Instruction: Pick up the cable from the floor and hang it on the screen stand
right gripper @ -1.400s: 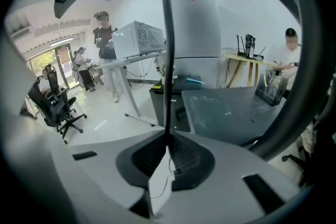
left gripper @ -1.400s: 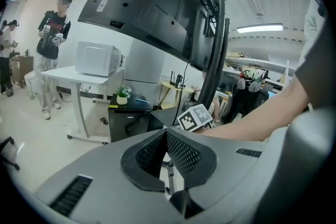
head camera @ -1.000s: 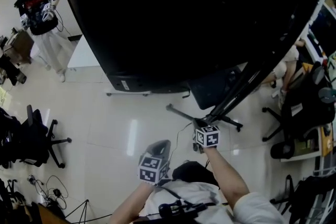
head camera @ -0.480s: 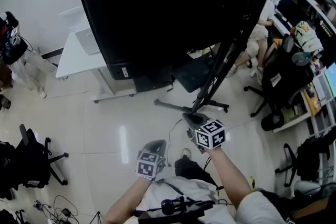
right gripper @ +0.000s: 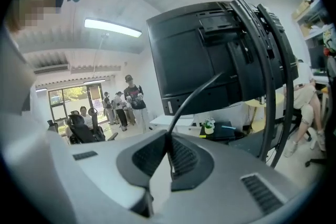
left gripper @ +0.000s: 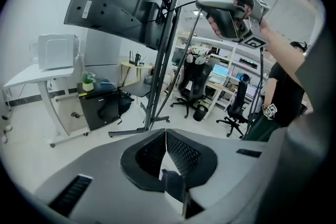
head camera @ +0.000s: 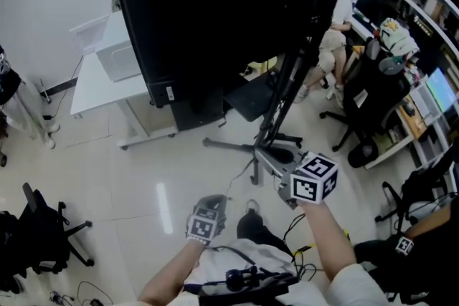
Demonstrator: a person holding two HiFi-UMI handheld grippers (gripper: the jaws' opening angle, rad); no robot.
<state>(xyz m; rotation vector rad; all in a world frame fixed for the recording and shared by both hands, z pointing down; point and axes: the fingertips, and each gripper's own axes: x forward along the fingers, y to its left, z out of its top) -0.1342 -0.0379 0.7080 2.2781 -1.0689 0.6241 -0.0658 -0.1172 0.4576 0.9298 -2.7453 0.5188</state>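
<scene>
A large black screen [head camera: 215, 11] hangs on a dark tripod-like screen stand [head camera: 287, 104], whose poles also show in the left gripper view [left gripper: 165, 55] and the right gripper view [right gripper: 268, 76]. My right gripper [head camera: 264, 161] is raised near the stand's lower poles and is shut on a thin dark cable [right gripper: 194, 97]. The cable rises from between the jaws [right gripper: 169, 139] toward the screen's back. In the head view the cable [head camera: 252, 174] trails down from it to the floor. My left gripper [head camera: 214, 201] stays low by my body, shut with nothing in it [left gripper: 166, 134].
A white table [head camera: 93, 82] with a white box stands left of the screen. Beneath the screen sits a black cabinet [head camera: 193, 107]. Office chairs [head camera: 358, 97] [head camera: 43, 226], shelves and a seated person crowd the right side. People stand far off [right gripper: 131, 97]. Loose cables lie by my feet [head camera: 297, 226].
My right gripper has risen and moved right, closer to the stand, still with the cable in it. The left gripper has stayed low. My head view has swung toward the right.
</scene>
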